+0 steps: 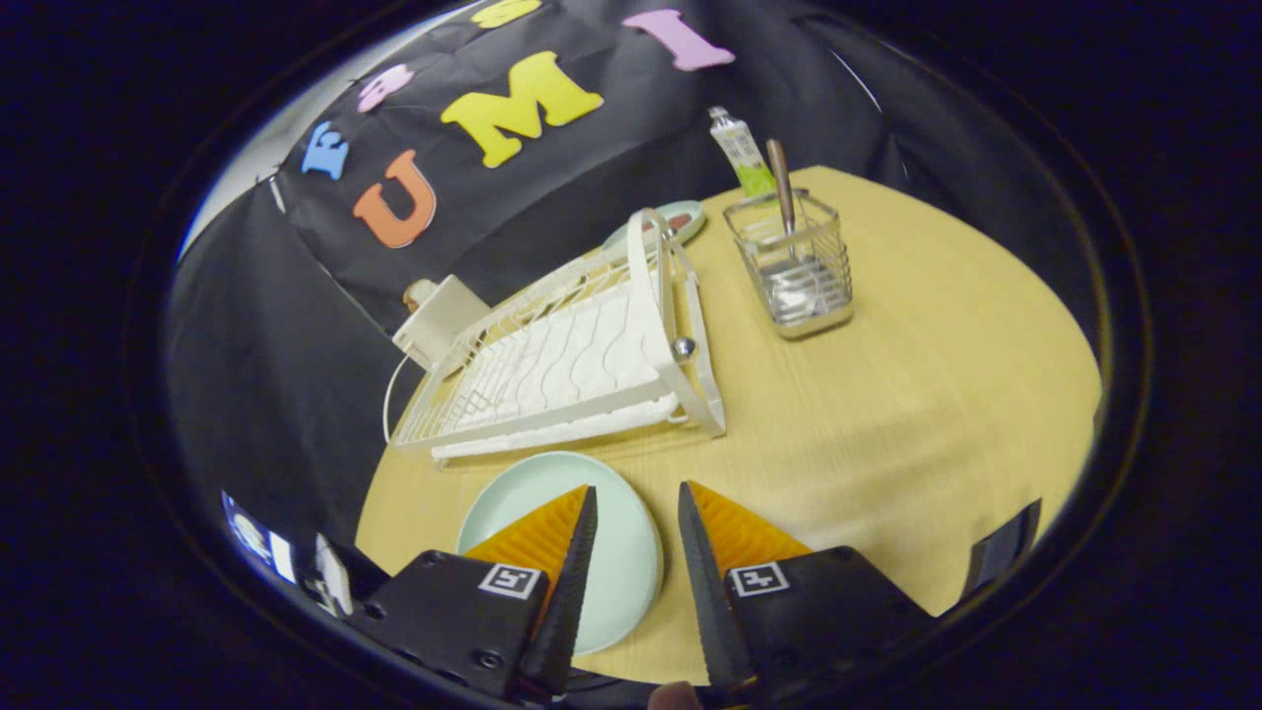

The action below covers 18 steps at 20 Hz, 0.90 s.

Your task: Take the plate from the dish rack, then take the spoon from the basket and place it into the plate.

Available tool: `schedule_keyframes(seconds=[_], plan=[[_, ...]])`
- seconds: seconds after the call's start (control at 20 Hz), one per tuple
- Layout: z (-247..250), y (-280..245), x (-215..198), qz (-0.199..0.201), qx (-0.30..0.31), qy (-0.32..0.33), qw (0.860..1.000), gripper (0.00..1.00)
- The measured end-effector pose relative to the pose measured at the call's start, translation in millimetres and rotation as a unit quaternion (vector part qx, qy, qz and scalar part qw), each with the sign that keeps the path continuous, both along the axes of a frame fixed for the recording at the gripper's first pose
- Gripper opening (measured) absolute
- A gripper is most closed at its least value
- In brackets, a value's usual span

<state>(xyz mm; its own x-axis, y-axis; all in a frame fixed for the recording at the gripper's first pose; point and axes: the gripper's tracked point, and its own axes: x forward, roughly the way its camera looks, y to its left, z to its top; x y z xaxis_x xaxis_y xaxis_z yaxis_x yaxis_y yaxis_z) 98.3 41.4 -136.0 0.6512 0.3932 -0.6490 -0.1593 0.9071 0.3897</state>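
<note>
A pale green plate [567,503] lies flat on the wooden table [917,414], just in front of the white dish rack [582,360]. My gripper [636,490] stands open above the plate's right part, with one finger over the plate and the other over bare table beside its rim. Nothing is between the fingers. Beyond them, at the far right of the rack, a wire basket [794,266] holds a spoon [782,192] standing handle up.
A green-and-white tube [741,150] leans behind the basket. Another small dish [680,219] lies behind the rack. A cream box-like object [439,318] sits at the rack's far left. The table's right side is bare wood.
</note>
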Motion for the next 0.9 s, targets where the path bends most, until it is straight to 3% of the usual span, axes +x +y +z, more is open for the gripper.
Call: schedule_keyframes(seconds=[0.15, 0.35, 0.5, 0.7, 0.9], plan=[[39.4, -28.0, 0.8, -0.018, -0.080, -0.111, 0.990, 0.61], [89.9, -54.7, 6.8, -0.052, -0.131, -0.207, 0.968, 0.83], [110.8, -75.6, 18.2, -0.077, -0.152, -0.240, 0.956, 1.00], [118.0, -96.6, 53.6, -0.108, -0.148, -0.251, 0.950, 1.00], [111.1, -103.5, 100.6, -0.115, -0.161, -0.250, 0.948, 1.00]])
